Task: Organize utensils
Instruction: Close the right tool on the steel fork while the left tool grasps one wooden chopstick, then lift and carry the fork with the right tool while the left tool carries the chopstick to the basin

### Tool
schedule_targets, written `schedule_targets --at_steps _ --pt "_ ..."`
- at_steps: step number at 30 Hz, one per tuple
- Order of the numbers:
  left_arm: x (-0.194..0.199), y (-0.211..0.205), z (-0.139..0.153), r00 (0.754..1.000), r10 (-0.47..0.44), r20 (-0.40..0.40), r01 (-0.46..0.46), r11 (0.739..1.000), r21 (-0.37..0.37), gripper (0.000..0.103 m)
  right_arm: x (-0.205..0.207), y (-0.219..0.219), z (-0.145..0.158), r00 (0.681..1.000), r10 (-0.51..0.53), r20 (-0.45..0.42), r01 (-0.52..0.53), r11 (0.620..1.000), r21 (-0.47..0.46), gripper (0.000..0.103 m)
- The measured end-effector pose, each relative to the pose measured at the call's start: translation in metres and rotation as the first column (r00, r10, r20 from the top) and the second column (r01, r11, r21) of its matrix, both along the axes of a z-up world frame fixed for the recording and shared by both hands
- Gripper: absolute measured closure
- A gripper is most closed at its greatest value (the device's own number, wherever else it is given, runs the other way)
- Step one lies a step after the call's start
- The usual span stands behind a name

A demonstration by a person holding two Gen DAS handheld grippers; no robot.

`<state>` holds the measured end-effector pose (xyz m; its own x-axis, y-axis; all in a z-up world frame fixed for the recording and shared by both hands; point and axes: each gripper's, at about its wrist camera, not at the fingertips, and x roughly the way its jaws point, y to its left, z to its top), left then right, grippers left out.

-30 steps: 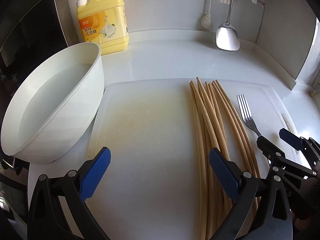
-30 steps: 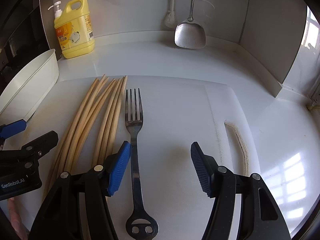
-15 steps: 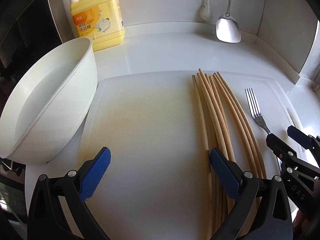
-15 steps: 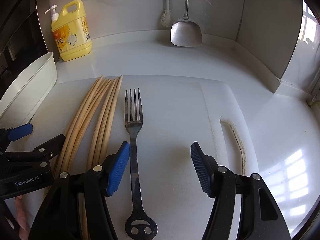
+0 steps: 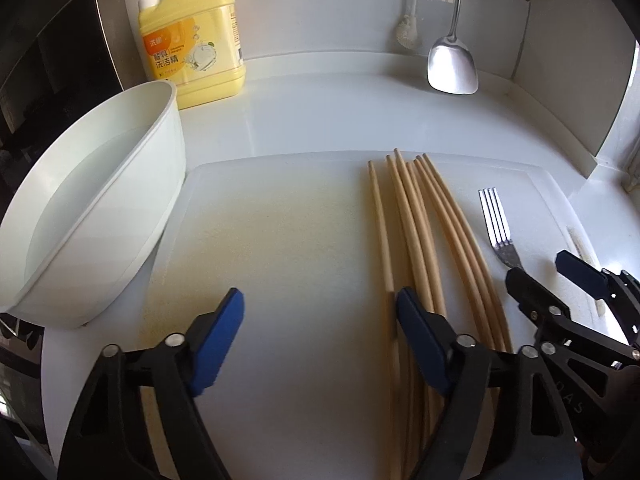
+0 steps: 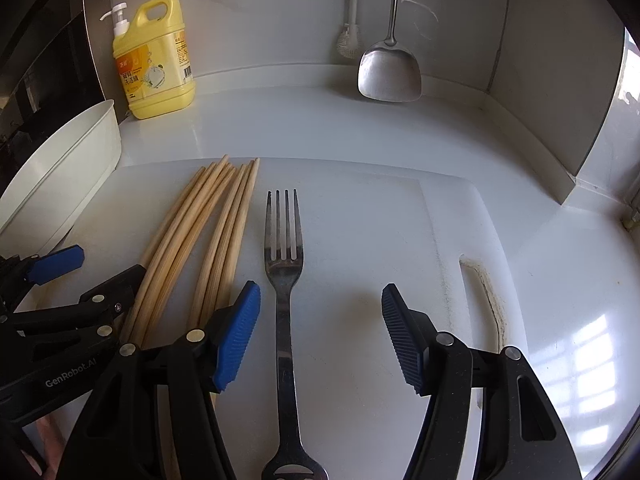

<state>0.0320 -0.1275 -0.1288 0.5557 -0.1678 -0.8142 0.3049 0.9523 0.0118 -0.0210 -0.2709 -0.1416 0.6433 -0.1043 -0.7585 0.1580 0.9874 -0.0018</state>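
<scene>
Chopsticks, fork beside basin

Both views bright, daylight entering from the right side of each frame. In the right wrist view a window-shaped glare patch sits on the surface at lower right, with blown highlights at the right edge. Soft short shadows fall under the fork and beside the chopsticks. Upper left corners of both frames are dim and dark. Strong fisheye bending: the cutting board edges curve, the chopsticks bow outward, black vignette in the corners. Near fingers at the bottom of the left wrist view look slightly soft; mid-frame is sharp. The hanging spatula shows mild specular sheen.
</scene>
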Motion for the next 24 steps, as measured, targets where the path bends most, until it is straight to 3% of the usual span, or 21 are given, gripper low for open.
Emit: schedule_targets --at_steps 4,6,10,12,24 --pt "-0.006 -0.007 0.001 0.999 -0.040 0.009 0.040 0.999 -0.010 0.056 -0.001 0.005 0.001 0.999 0.034 0.010 -0.034 0.999 -0.008 0.056" --pt "-0.008 -0.011 0.001 0.999 -0.051 0.006 0.051 0.999 -0.015 0.072 -0.002 0.011 0.002 0.998 0.057 0.011 -0.057 0.998 -0.018 0.070" --pt "-0.009 -0.015 0.002 0.998 -0.062 0.000 0.062 0.998 -0.029 0.092 -0.001 0.021 0.003 0.996 0.092 0.008 -0.092 0.995 -0.040 0.087" --pt "-0.010 -0.016 0.001 0.998 -0.063 0.007 0.063 0.997 -0.031 0.095 -0.001 0.023 0.003 0.996 0.088 0.007 -0.088 0.994 -0.064 0.096" --pt "-0.008 0.005 0.003 0.999 -0.028 -0.032 0.024 0.991 -0.130 0.096 -0.011 0.011 0.007 0.997 0.062 0.054 -0.064 0.997 0.040 0.097"
